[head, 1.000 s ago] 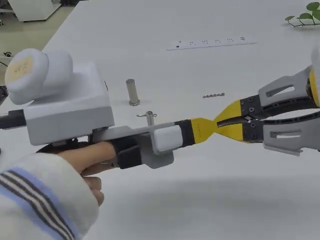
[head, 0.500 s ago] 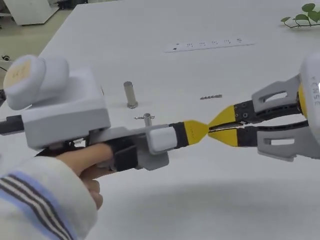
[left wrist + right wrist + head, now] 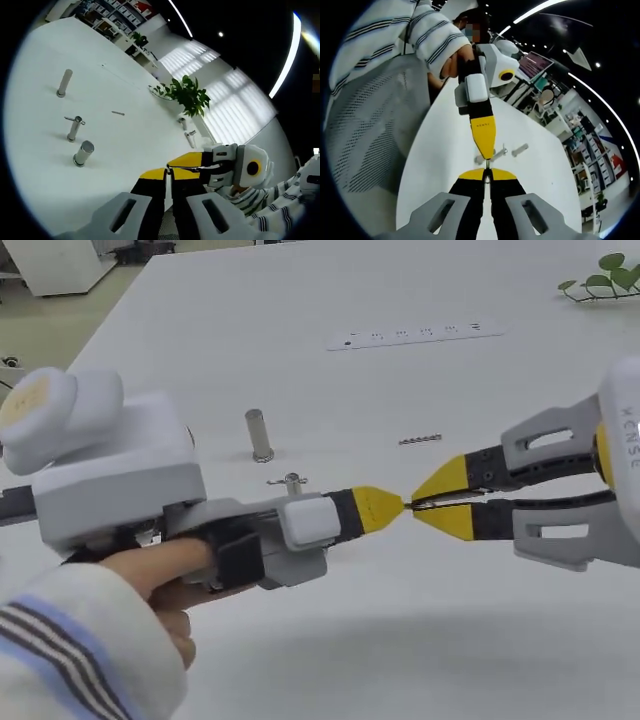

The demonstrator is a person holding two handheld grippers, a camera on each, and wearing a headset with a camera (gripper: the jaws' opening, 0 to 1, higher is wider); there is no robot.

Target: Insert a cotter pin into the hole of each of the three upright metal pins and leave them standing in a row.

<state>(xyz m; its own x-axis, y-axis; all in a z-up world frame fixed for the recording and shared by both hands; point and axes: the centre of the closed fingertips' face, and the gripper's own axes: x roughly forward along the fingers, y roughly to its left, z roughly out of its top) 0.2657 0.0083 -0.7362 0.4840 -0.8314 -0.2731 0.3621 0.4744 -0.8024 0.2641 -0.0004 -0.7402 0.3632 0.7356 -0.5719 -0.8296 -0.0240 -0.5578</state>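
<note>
Grippers tip to tip: the left gripper [image 3: 398, 505] and right gripper [image 3: 416, 504] met nose to nose over the table [image 3: 450, 630].

In the head view I saw the left jaws closed to a point. The right gripper view showed me its own jaws pinched on a thin cotter pin [image 3: 487, 163]; whether the left one gripped it too I could not tell. Behind them the head view gave me two upright pins, a bare pin [image 3: 259, 435] and a cottered pin [image 3: 292, 483] near it. The left gripper view added a third pin [image 3: 83, 153] nearest the jaws, and a loose cotter pin [image 3: 118, 113] lying farther off.
</note>
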